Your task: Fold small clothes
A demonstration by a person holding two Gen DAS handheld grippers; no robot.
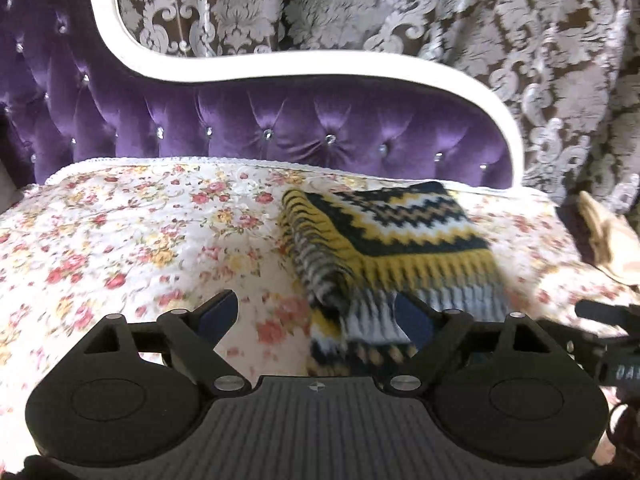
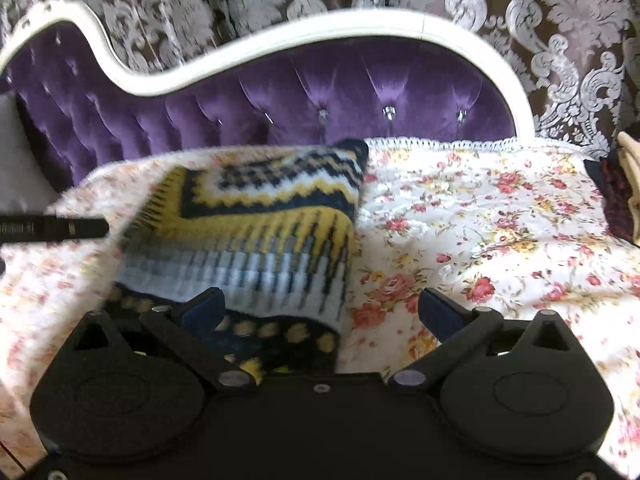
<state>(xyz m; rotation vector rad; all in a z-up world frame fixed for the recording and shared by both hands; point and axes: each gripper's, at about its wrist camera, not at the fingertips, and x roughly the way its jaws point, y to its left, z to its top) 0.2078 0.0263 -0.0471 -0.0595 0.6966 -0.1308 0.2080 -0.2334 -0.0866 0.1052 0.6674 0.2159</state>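
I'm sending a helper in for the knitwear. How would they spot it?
Find the purple tufted sofa with the white frame; its seat wears a floral quilted cover. The folded knit garment lies there, the only zigzag pattern in yellow, navy and white among roses.

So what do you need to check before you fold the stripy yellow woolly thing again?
1. Knit garment already folded over once, lying on the floral cover: ok.
2. Left gripper jaws open: ok.
3. Right gripper jaws open: ok.
4. Either gripper actually pinching knit: cannot tell, the near edge is blurred.
5. Bare cover beside the garment for the next fold: ok.
6. Edges lined up neatly: cannot tell.
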